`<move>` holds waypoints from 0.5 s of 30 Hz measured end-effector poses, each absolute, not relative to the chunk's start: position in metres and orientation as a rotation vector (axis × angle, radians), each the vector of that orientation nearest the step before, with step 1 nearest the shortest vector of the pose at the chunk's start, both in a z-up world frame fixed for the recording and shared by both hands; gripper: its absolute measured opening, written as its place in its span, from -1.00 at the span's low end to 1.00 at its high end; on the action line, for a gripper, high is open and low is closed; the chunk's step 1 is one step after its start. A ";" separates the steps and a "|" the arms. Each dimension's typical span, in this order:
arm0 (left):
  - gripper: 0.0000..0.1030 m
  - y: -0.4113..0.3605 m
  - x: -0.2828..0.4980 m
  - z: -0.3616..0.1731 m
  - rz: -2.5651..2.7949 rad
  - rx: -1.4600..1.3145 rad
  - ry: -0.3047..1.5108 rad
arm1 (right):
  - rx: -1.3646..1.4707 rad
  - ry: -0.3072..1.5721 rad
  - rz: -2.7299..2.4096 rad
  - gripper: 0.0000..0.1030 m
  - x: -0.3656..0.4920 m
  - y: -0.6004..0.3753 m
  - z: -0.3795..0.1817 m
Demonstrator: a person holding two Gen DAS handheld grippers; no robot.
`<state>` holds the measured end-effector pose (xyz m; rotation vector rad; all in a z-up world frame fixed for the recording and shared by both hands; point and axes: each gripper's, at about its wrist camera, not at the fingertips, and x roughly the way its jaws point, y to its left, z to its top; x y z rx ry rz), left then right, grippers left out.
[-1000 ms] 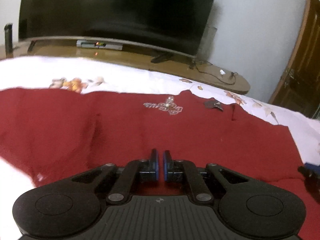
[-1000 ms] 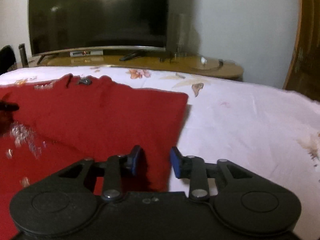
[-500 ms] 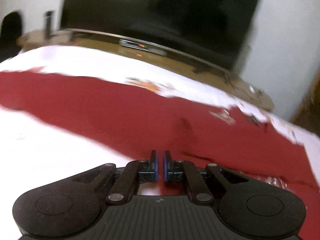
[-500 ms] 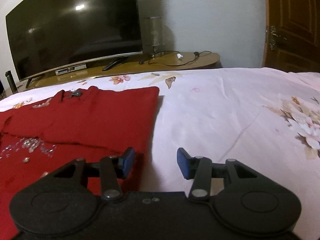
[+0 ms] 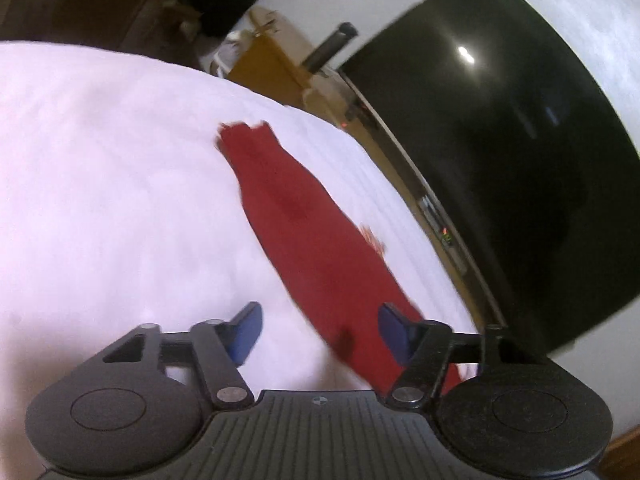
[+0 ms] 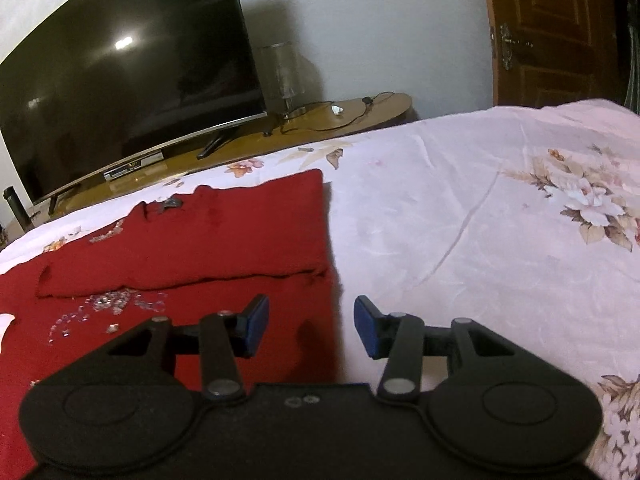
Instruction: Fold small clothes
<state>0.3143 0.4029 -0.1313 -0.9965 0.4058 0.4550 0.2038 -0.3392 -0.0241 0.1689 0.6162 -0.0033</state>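
A dark red garment [image 6: 208, 248] with sequin trim lies flat on the bed, one sleeve folded across its chest. My right gripper [image 6: 310, 330] hovers open above the garment's right edge, nothing between its blue pads. In the tilted, blurred left wrist view the other red sleeve [image 5: 304, 224] stretches out over the white sheet toward its cuff. My left gripper [image 5: 320, 330] hangs over the near part of that sleeve; its jaws are opening, and the cloth lies below them, apart from the pads.
The floral bedsheet [image 6: 480, 220] spreads wide to the right of the garment. Beyond the bed stand a large dark television [image 6: 132, 80], a wooden stand [image 6: 328, 120] with a cable and a glass lamp, and a wooden door [image 6: 560, 32].
The left gripper swept sideways along the garment to the outstretched sleeve, rolled, and its shut jaws came apart. The right gripper rolled, rose a little and widened slightly.
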 end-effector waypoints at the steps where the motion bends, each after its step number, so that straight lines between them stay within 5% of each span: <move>1: 0.22 0.411 0.317 -0.133 0.445 -1.018 0.400 | 0.165 0.612 -0.006 -0.10 0.202 -0.335 -0.021; 8: 0.13 0.440 0.354 -0.139 0.428 -1.002 0.429 | 0.152 0.590 -0.036 -0.10 0.192 -0.318 -0.008; 10: -0.72 0.451 0.364 -0.137 0.471 -0.967 0.479 | 0.152 0.587 -0.041 -0.09 0.189 -0.315 -0.005; 15: -0.82 0.460 0.369 -0.127 0.435 -0.983 0.458 | 0.151 0.578 -0.052 -0.10 0.185 -0.313 -0.001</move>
